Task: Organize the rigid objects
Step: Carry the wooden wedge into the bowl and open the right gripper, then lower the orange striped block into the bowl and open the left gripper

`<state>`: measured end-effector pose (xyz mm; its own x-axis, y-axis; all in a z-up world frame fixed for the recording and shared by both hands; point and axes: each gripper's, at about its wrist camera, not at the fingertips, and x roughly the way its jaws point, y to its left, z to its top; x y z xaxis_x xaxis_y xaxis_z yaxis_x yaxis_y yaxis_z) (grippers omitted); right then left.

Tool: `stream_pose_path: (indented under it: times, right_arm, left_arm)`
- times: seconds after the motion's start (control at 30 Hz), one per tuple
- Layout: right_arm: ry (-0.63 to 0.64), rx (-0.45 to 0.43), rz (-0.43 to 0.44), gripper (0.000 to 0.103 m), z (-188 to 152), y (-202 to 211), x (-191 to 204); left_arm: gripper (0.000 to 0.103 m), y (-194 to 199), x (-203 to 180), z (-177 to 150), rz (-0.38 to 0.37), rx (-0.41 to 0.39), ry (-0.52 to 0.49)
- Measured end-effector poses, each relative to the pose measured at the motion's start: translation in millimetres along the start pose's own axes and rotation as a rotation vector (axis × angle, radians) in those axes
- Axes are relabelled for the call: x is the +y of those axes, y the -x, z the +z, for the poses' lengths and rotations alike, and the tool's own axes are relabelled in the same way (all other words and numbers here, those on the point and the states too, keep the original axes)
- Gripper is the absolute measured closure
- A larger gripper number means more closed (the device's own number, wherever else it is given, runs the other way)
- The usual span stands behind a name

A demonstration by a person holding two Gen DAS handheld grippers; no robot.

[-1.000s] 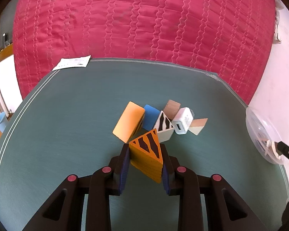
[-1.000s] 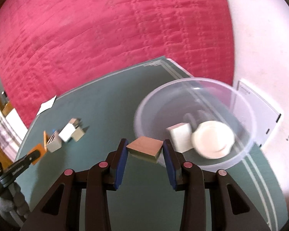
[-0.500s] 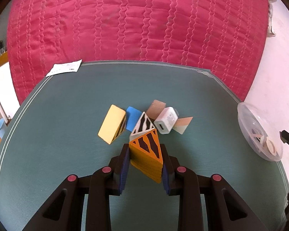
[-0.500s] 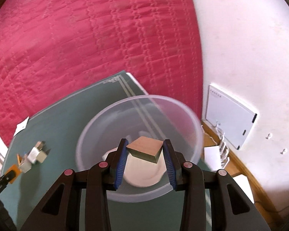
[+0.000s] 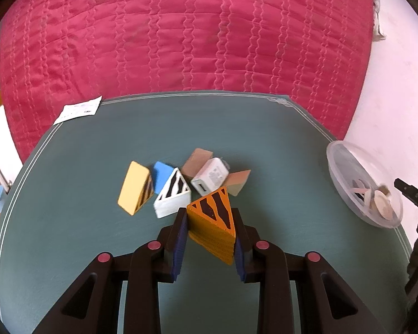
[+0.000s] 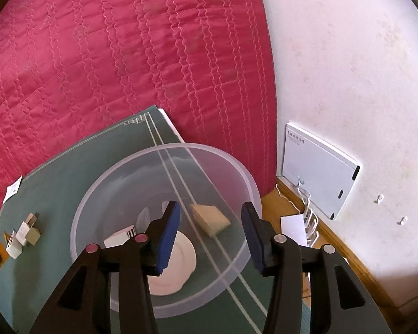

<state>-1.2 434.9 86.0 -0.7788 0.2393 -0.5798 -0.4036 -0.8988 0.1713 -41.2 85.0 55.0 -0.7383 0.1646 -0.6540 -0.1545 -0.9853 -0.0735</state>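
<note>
Right claw [image 6: 210, 233] hangs with its jaws spread wide over the clear plastic bowl [image 6: 246, 176], holding nothing. Half a second ago a tan wooden block [image 6: 210, 220] was pinched between its blue pads; now that block lies inside the bowl, leaning against the far wall, clear of both pads. I read this as a completed drop: one more rigid piece sorted. Beside it in the bowl rest a white round disc [image 6: 178, 261] and a white box with a printed label [image 6: 119, 235], partly hidden behind my left finger.

My left claw [image 5: 209, 232] is clenched on an orange wedge with black stripes [image 5: 213, 222], held above the green tabletop [image 5: 83, 167] and close to the pile it was taken from. Compared with a second ago, the bowl shows further toward the middle of the left view, so I judge this claw to be carrying the wedge that way.

Remaining on the tabletop, in a tight cluster: a yellow block [image 5: 133, 188], a blue block [image 5: 161, 175], a white striped wedge [image 5: 172, 194], a white charger plug [image 5: 210, 176] and two tan blocks [image 5: 197, 157] [image 5: 238, 181], several touching one another. A paper slip [image 5: 78, 110] lies at the far edge, near the red quilted bed [image 5: 181, 41]. My right claw occupies the space above the bowl; I judge it should clear out before the wedge arrives.
</note>
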Motion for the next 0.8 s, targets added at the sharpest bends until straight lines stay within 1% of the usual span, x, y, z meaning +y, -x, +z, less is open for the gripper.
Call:
stream_pose_path:
  times: [0.1,0.23,0.4,0.5,0.8]
  right_arm:
    - [-0.014,0.001,-0.002,0.056,-4.8,4.1,-5.0]
    - [-0.019,-0.026,-0.015,0.056,-10.9,13.6,-6.7]
    - [-0.006,-0.082,-0.034,0.056,-14.9,26.1,-1.9]
    - [0.006,-0.117,-0.049,0.056,-17.1,32.6,1.5]
    - [-0.015,-0.125,-0.037,0.056,-21.4,33.8,-0.5]
  left_arm:
    - [0.072,-1.1,-9.8,3.4,-0.021,0.005,-0.016]
    - [0.072,-4.1,-24.3,9.1,-0.058,0.013,-0.040]
    - [0.072,-7.5,-52.3,18.4,-0.139,0.020,-0.076]
    - [0.072,-9.9,-75.4,24.8,-0.183,0.013,-0.113]
    - [0.072,-20.8,-130.9,41.7,-0.259,-0.004,-0.202]
